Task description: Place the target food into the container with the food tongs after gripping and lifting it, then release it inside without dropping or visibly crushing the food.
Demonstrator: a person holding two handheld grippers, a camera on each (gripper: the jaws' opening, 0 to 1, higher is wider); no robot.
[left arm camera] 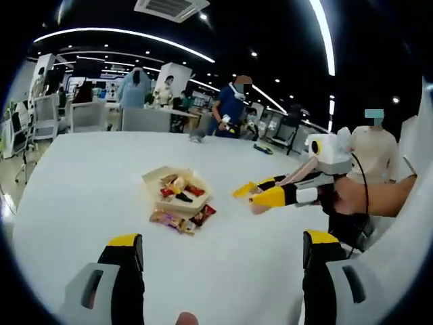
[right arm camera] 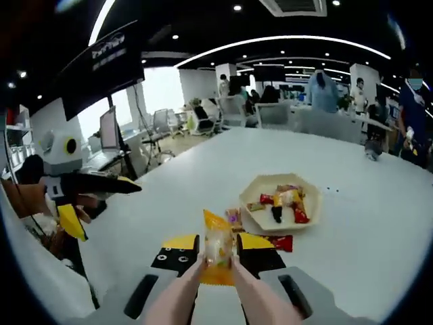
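Note:
My right gripper is shut on pink food tongs, whose tips pinch a yellow-orange snack packet above the white table. A beige paper tray holding several wrapped snacks lies just beyond and to the right. In the left gripper view that tray sits at mid-table, and the right gripper reaches in from the right with the packet close to the tray's right side. My left gripper stands wide open with nothing between its jaws, and appears as the left gripper at the table's left edge.
Loose wrapped snacks lie on the table by the tray's near side, including a red packet. A hand holds the right gripper. Chairs, desks and people stand beyond the table's far edge.

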